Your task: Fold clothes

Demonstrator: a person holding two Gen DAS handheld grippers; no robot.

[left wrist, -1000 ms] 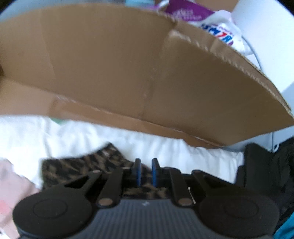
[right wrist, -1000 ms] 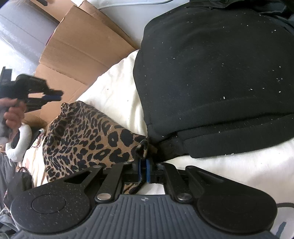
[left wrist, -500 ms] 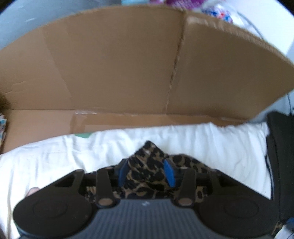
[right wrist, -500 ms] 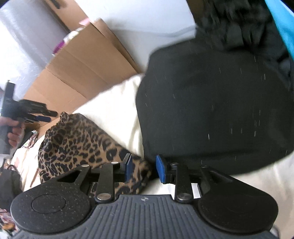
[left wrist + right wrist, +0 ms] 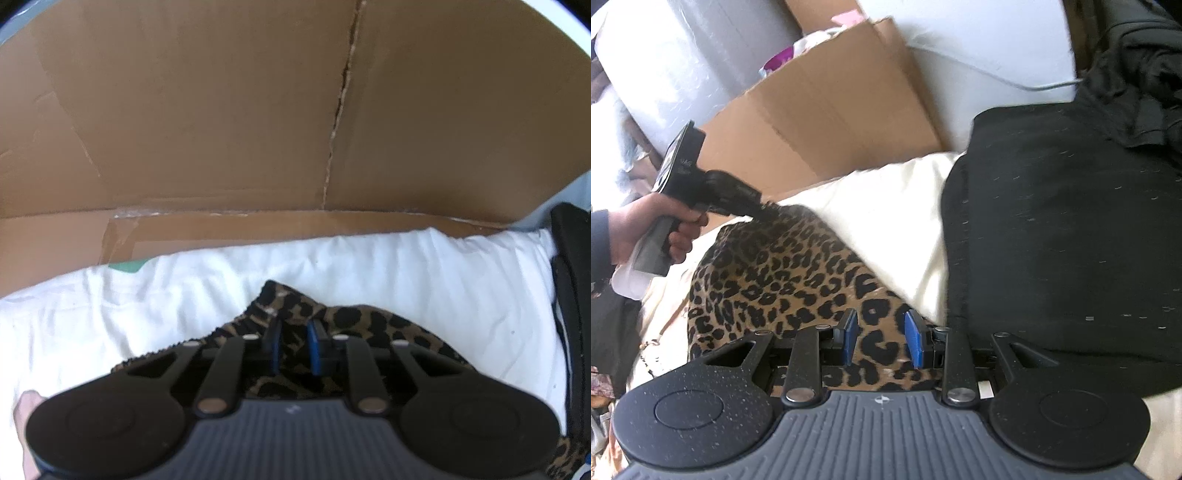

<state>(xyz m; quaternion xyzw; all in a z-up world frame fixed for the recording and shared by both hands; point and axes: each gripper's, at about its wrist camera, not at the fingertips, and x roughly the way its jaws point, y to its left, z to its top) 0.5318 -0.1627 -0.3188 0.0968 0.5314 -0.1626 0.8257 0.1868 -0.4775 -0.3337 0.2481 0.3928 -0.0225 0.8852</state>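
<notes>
**Both tongs taking hold of the leopard cloth**

The leopard-print garment (image 5: 783,273) lay on the white bedding (image 5: 369,266), reaching between both tools' fingers. The left gripper (image 5: 293,345) was closing on its far edge; the right gripper (image 5: 881,338) stood spread, cloth between its pads, unpinched. Judged next: secure both corners, then fold.
</notes>
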